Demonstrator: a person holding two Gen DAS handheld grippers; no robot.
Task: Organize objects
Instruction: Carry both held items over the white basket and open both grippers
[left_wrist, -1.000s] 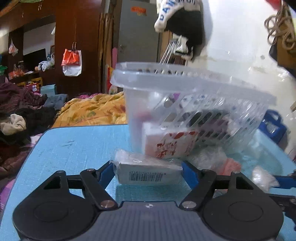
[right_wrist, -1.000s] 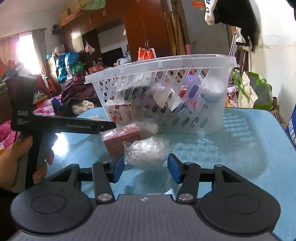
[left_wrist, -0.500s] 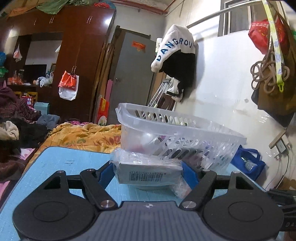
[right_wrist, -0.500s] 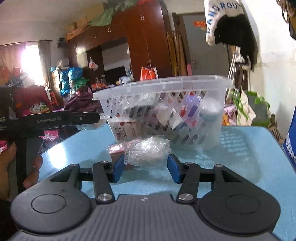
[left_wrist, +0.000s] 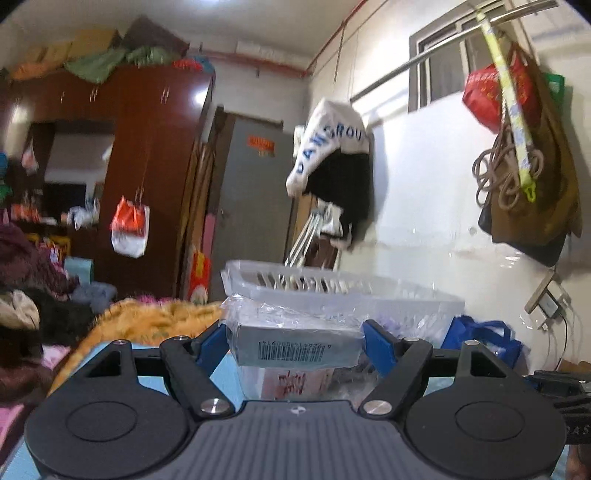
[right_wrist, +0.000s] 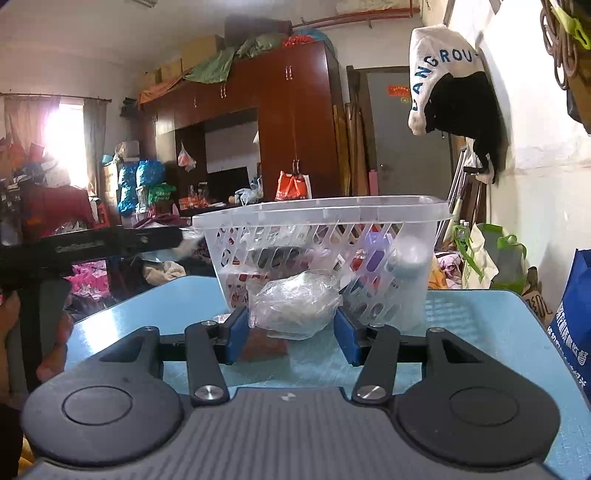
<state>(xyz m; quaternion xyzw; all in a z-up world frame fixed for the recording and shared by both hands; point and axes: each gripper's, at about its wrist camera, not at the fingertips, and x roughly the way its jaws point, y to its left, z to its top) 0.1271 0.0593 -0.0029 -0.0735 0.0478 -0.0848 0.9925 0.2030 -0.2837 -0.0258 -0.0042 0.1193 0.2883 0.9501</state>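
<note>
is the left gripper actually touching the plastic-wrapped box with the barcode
Touching. In the left wrist view both blue fingers of the left gripper press against the ends of the wrapped box, which hangs between them, above the table.

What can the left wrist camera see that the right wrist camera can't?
Only the left wrist view shows the wrapped box with a barcode in the left gripper, plus the window. Only the right wrist view shows the crinkly clear packet in the right gripper and the blue table. Both show the white basket and the hanging jacket.
</note>
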